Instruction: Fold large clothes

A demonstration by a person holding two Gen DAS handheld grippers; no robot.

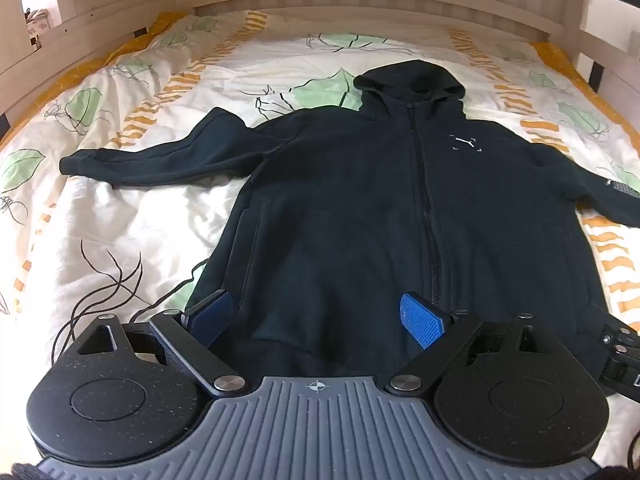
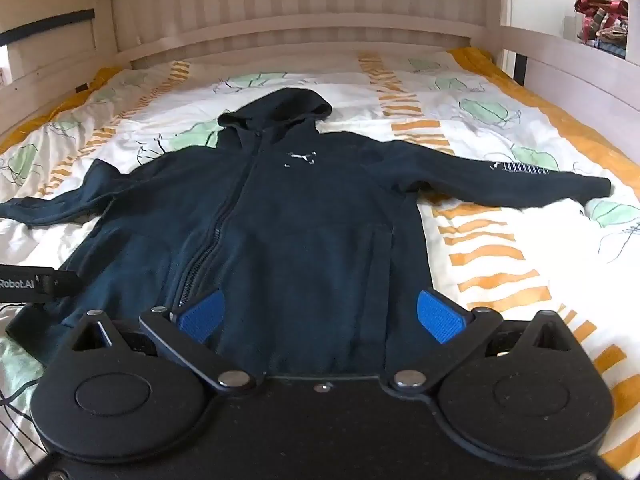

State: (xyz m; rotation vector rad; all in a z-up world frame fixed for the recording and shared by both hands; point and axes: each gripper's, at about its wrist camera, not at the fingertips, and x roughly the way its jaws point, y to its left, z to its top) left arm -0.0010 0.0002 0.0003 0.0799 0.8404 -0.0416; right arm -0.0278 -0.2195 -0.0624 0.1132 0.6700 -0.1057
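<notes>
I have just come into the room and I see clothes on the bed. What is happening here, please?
A person holds a tool in each hand above a dark zip hoodie that lies face up on the patterned bedcover, with sleeves spread and hood at the far end. The left tool and the right tool are both open over its lower hem, gripping nothing. No fold has been made yet.

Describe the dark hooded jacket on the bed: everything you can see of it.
The hooded jacket is dark navy to black, of soft fleece-like fabric. It lies face up and flat on the patterned bedcover, hood toward the headboard, zip closed down the front. Both sleeves are spread out sideways; the one with pale lettering reaches toward the yellow edge. A small pale logo sits on the chest, and pocket seams show near the hem. Both grippers hover open over the hem; whether they touch it cannot be told.
</notes>
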